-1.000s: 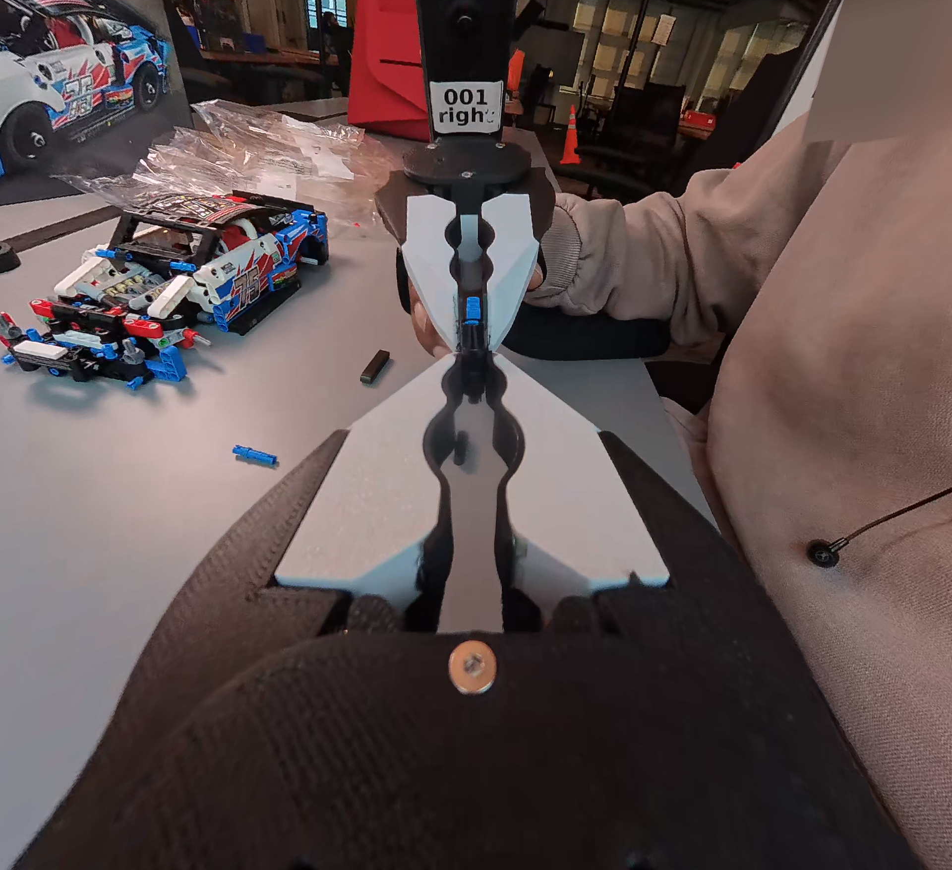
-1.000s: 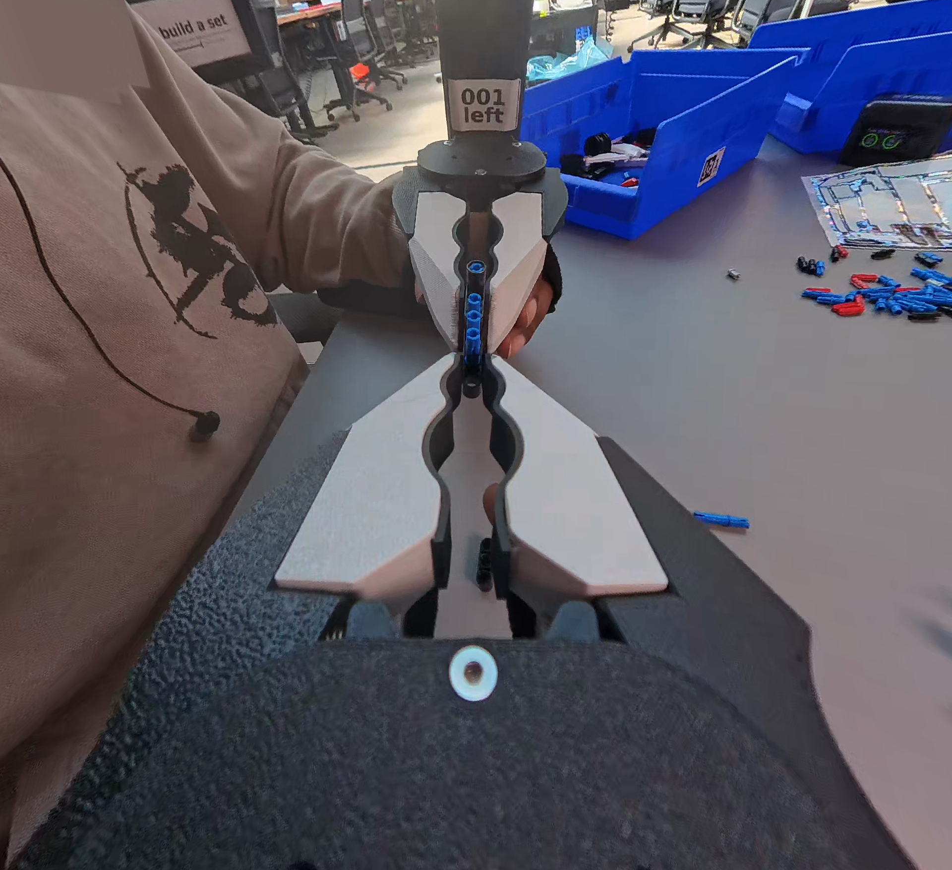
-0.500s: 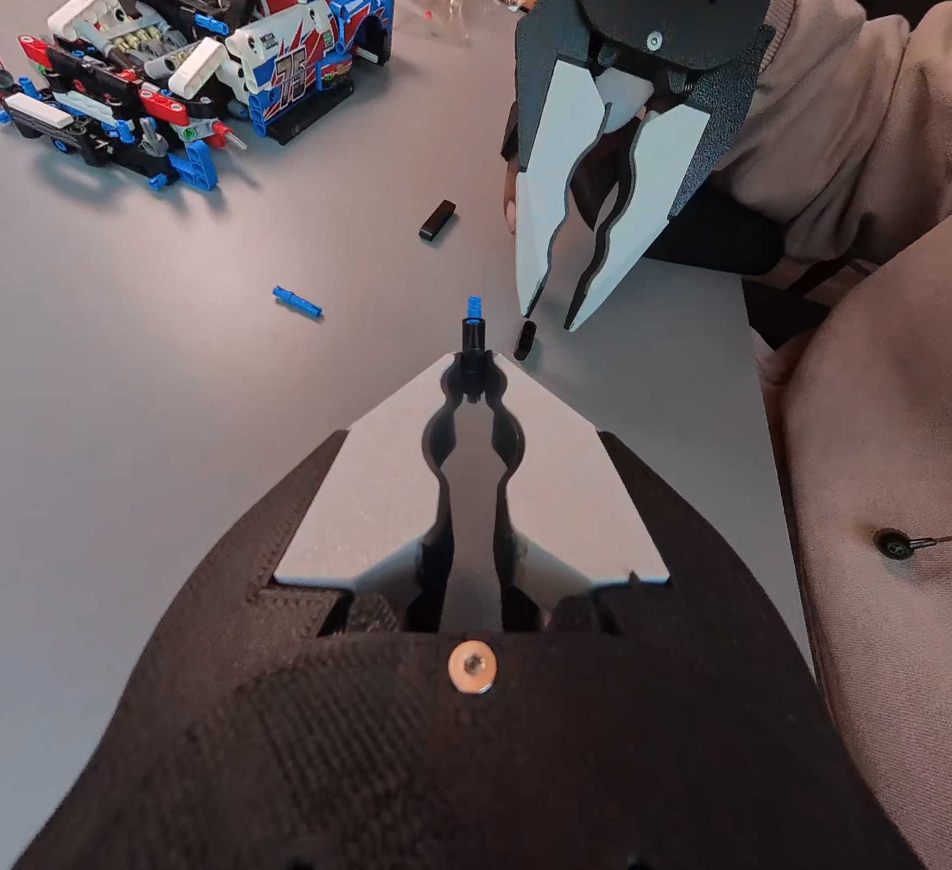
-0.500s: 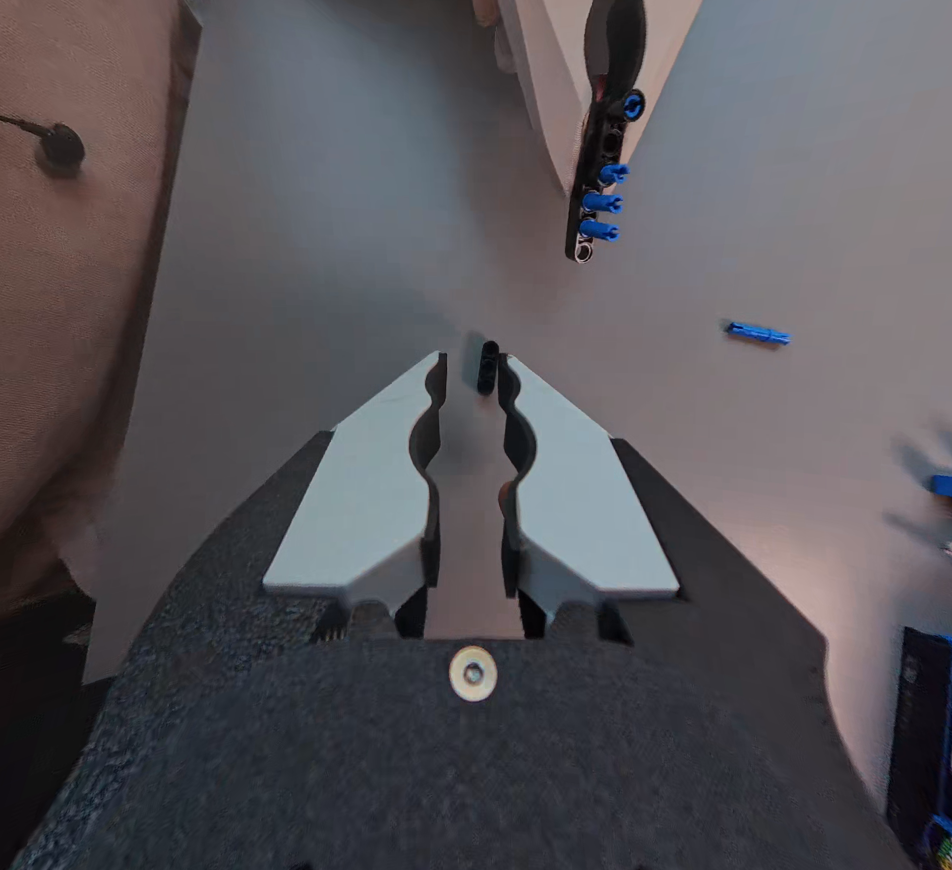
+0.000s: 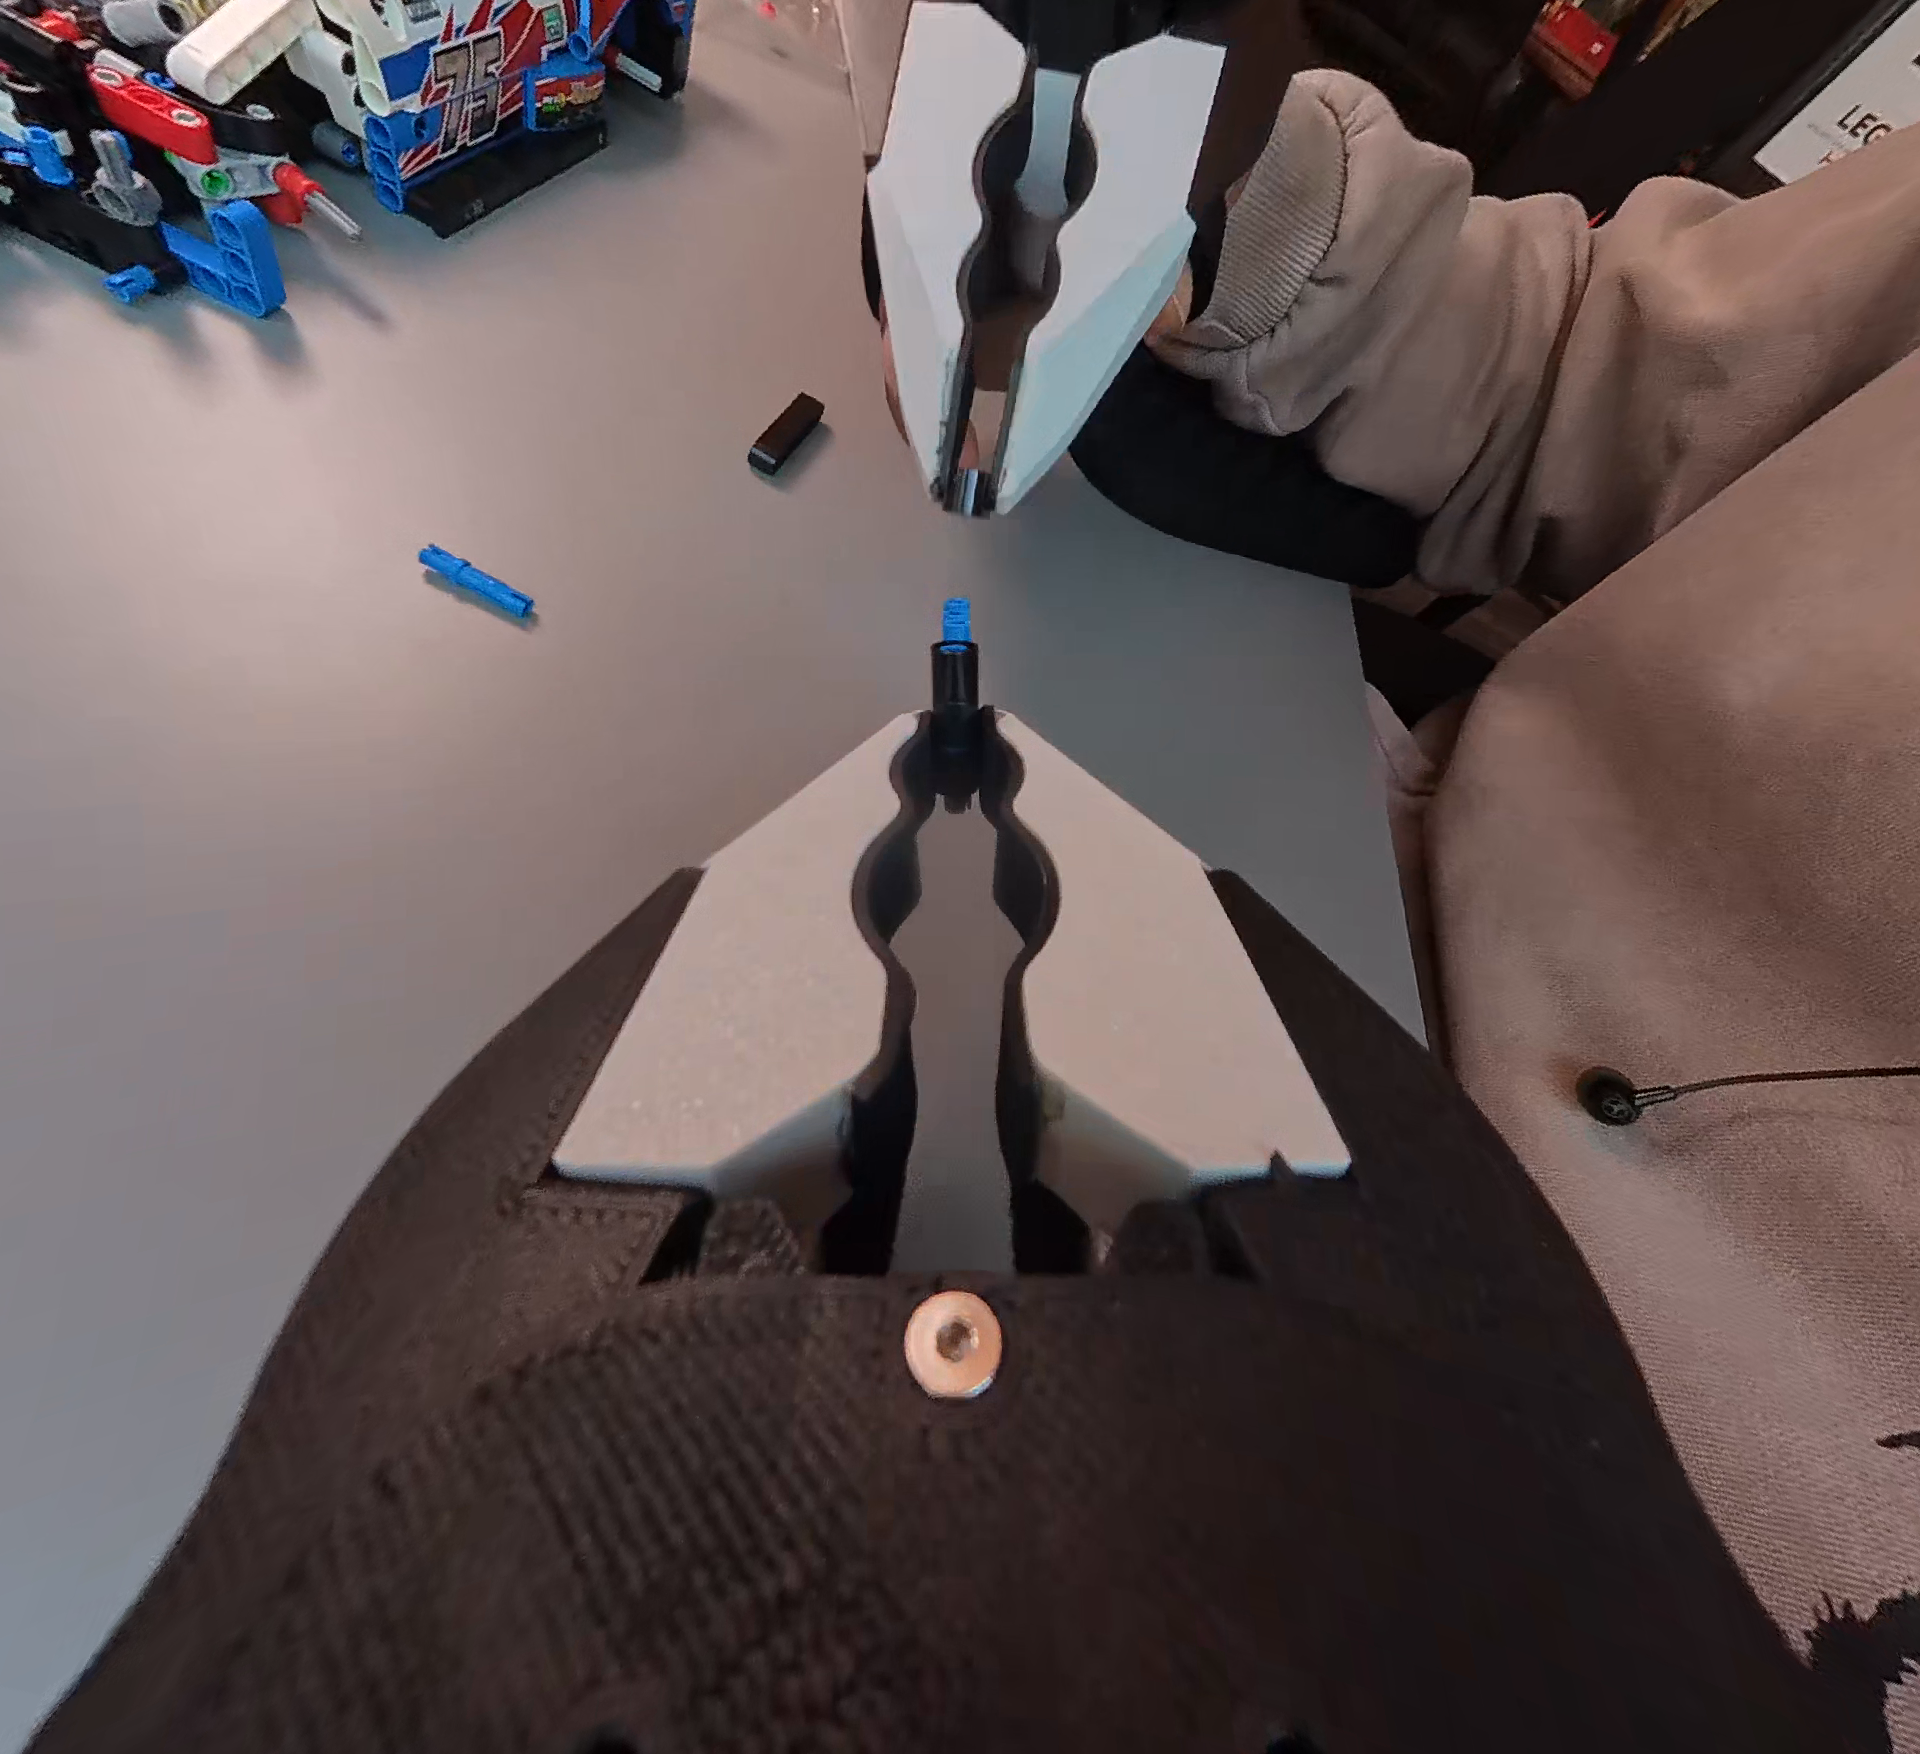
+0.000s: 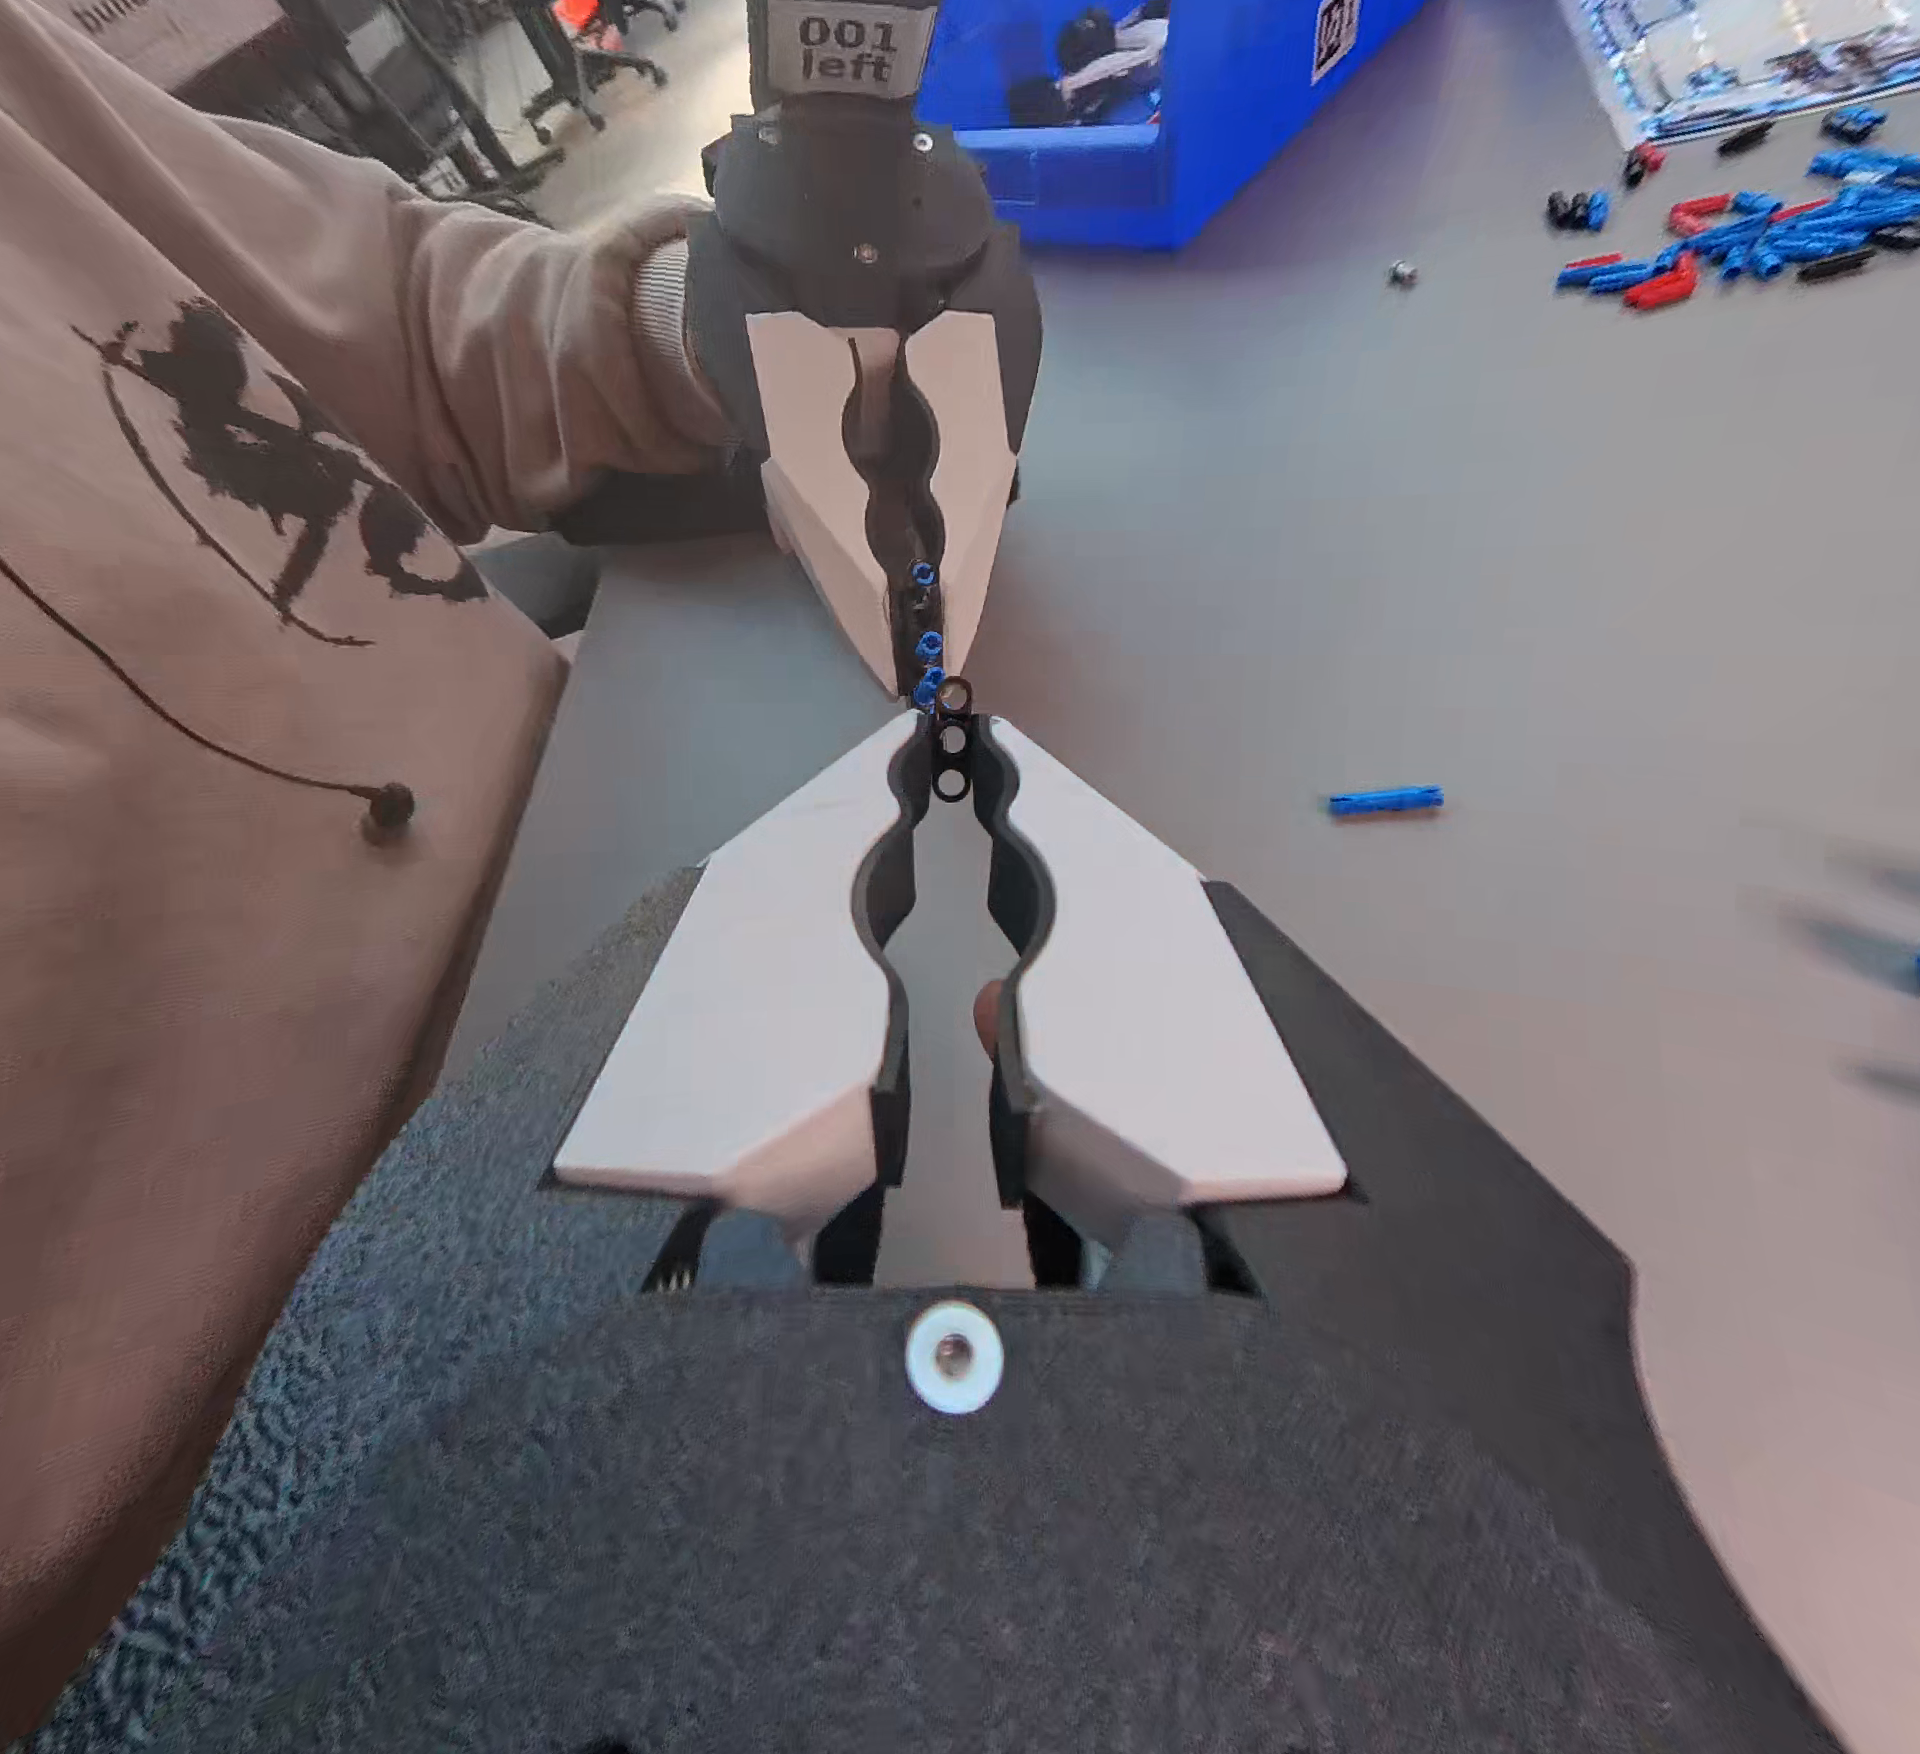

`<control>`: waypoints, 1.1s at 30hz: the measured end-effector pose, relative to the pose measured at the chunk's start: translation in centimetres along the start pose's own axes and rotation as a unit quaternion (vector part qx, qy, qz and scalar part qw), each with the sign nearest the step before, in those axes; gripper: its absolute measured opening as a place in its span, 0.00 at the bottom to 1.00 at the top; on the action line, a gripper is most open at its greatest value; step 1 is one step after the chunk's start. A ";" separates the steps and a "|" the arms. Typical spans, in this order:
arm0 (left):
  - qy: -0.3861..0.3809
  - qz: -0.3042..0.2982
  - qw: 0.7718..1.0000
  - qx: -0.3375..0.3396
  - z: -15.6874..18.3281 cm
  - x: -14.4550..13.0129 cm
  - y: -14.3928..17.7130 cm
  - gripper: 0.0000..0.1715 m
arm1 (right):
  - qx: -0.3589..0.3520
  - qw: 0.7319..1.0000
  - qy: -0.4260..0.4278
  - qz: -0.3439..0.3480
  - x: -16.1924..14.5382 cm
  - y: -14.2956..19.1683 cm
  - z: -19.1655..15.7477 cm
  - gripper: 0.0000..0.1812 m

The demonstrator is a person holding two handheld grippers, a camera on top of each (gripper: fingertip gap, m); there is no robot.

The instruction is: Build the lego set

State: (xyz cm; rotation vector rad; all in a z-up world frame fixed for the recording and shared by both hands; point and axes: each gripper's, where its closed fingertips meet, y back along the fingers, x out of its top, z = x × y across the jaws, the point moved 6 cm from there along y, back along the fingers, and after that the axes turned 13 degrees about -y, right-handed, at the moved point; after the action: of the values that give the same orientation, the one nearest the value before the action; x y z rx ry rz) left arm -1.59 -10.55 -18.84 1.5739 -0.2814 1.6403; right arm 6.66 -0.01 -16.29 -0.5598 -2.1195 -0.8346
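1. Two handheld grippers face each other tip to tip over the grey table (image 5: 260, 873), each held by a person in a beige sweatshirt
2. Clenched on a black beam with blue pins (image 5: 954, 665), the left gripper (image 5: 954, 728) holds it end-on so that it pokes out past the fingertips; in the right wrist view the same beam (image 6: 923, 634) runs along the slot of that gripper (image 6: 925, 686) with the pins jutting sideways
3. Pinched between the tips of the right gripper (image 6: 952, 728) is a short black beam (image 6: 952, 754) with round holes, its far end just at the lower end of the pinned beam; whether the two pieces touch is hard to tell
4. From the left wrist view, the right gripper (image 5: 971, 499) shows a small dark piece at its tips, and a clear gap separates it from the blue pin
5. Loose on the table lie a blue pin (image 5: 476, 584) and a small black block (image 5: 785, 434), well apart from the grippers
6. Farther off sits the partly built race car (image 5: 312, 63), and on the other side a blue bin (image 6: 1143, 115), a pile of loose parts (image 6: 1756, 239) and an instruction booklet (image 6: 1745, 31)
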 end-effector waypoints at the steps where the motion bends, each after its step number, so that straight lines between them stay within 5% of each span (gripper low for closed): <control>1: -0.004 -0.002 1.000 -0.004 0.1 0.0 -0.1 0.03 | 0.011 1.000 -0.005 -0.009 -0.4 -0.5 0.0 0.03; 12: -0.018 -0.052 0.998 -0.021 0.5 -1.0 -1.1 0.03 | 0.045 0.997 0.009 -0.058 -2.2 -2.3 0.1 0.03; 33: -0.015 -0.018 0.999 -0.025 0.6 -0.8 -1.0 0.02 | 0.058 0.997 -0.016 -0.048 -2.6 -2.2 0.2 0.03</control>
State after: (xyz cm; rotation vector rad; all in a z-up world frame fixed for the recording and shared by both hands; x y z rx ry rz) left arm -0.58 -10.63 -19.81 1.5572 -0.3061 1.5717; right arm 6.79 -1.67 -19.20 -0.4172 -2.2231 -0.7540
